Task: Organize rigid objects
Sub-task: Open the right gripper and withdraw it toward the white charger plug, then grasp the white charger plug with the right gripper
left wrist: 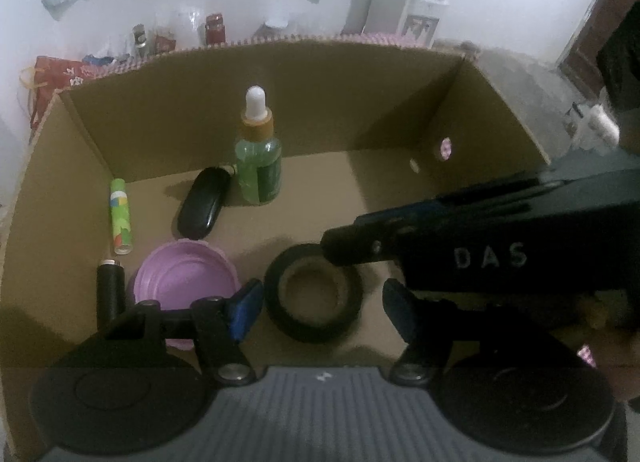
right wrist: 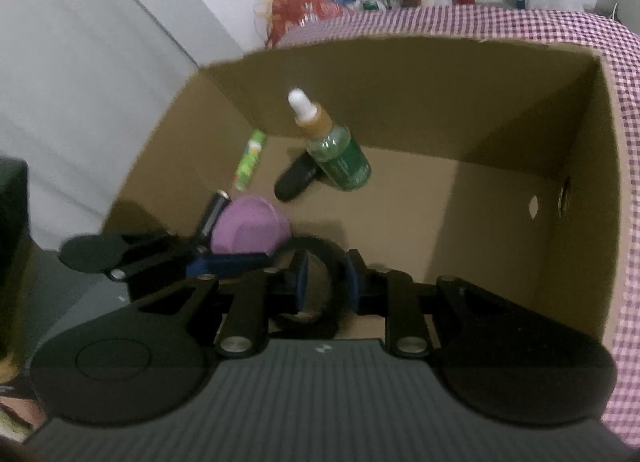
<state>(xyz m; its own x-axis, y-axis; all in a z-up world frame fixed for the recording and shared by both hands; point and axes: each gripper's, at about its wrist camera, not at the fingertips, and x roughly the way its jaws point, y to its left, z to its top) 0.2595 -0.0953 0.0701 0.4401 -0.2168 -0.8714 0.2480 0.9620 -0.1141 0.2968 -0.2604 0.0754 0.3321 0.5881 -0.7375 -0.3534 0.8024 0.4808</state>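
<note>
Left wrist view looks into a cardboard box point(left wrist: 100, 133); on its floor sit a purple bowl point(left wrist: 185, 280), a black tape roll point(left wrist: 314, 298), a green dropper bottle point(left wrist: 258, 165) standing upright, a black oval case point(left wrist: 200, 203) just beside it, a green patterned tube point(left wrist: 121, 215) and a small black cylinder point(left wrist: 110, 294). Left gripper point(left wrist: 320, 304) is spread wide, empty — the roll lies between its fingers; right gripper point(right wrist: 326, 278) straddles the roll's rim point(right wrist: 316, 246), whether it pinches I cannot tell.

Black tape roll point(left wrist: 314, 298) flat on box floor point(left wrist: 320, 197), purple lid point(left wrist: 186, 282) beside it
</note>
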